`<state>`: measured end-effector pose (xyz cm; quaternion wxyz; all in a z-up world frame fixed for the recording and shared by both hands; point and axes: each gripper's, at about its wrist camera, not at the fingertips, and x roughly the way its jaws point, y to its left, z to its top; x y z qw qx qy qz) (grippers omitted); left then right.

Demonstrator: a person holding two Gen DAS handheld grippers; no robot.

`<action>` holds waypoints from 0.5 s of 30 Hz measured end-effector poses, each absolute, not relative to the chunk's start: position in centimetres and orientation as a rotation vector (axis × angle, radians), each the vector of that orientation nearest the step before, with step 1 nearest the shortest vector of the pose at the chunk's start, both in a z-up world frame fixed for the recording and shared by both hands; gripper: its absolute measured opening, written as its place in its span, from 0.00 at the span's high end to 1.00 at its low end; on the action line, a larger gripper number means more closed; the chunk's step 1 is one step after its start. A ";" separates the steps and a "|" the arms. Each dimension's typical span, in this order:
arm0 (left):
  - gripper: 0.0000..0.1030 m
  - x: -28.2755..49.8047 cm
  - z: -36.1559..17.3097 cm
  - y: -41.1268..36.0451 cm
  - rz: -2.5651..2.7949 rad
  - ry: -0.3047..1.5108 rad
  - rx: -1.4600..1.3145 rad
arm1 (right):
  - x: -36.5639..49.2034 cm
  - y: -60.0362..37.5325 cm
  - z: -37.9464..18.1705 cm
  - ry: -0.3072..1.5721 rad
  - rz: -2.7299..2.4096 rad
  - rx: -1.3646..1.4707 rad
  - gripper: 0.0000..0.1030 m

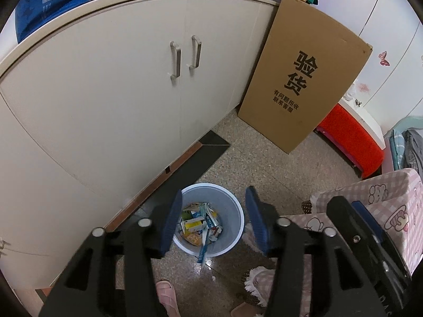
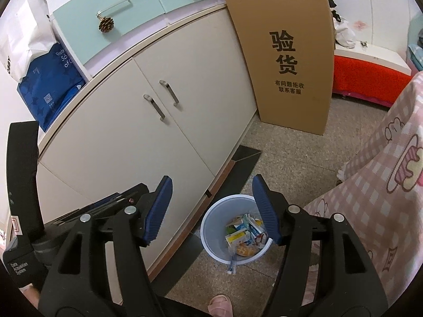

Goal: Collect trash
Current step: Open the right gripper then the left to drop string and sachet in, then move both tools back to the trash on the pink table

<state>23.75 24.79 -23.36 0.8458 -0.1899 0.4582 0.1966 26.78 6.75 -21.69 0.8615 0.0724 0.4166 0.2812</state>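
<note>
A pale blue waste bin (image 1: 232,206) stands on the speckled floor beside the cabinet, holding crumpled boxes and wrappers (image 1: 197,223). A blue tube or stick (image 1: 202,255) leans out over its near rim. My left gripper (image 1: 214,191) hangs straight above the bin, open, with nothing between its blue pads. In the right wrist view the same bin (image 2: 211,219) and its trash (image 2: 243,231) lie below and right of centre. My right gripper (image 2: 212,178) is open and empty, up and to the left of the bin, with its right finger over the bin's far edge.
A cream two-door cabinet (image 1: 119,92) runs along the left. A tall cardboard box (image 1: 304,79) leans against its far end, with a red bench (image 1: 349,137) behind. A pink checked cloth (image 2: 383,185) hangs on the right. A foot in a pink slipper (image 1: 166,295) stands near the bin.
</note>
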 end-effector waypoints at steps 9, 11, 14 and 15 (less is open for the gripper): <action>0.50 22.6 -22.2 24.2 0.410 0.951 -0.399 | 25.5 5.7 -20.2 0.859 0.590 0.158 0.39; 0.50 22.2 -21.6 23.9 0.406 0.942 -0.394 | 25.0 5.2 -19.5 0.847 0.587 0.158 0.39; 0.50 21.4 -20.5 23.1 0.395 0.924 -0.391 | 24.3 4.3 -18.4 0.830 0.579 0.162 0.39; 0.49 21.2 -20.3 22.8 0.390 0.920 -0.391 | 24.0 4.0 -18.0 0.822 0.576 0.165 0.39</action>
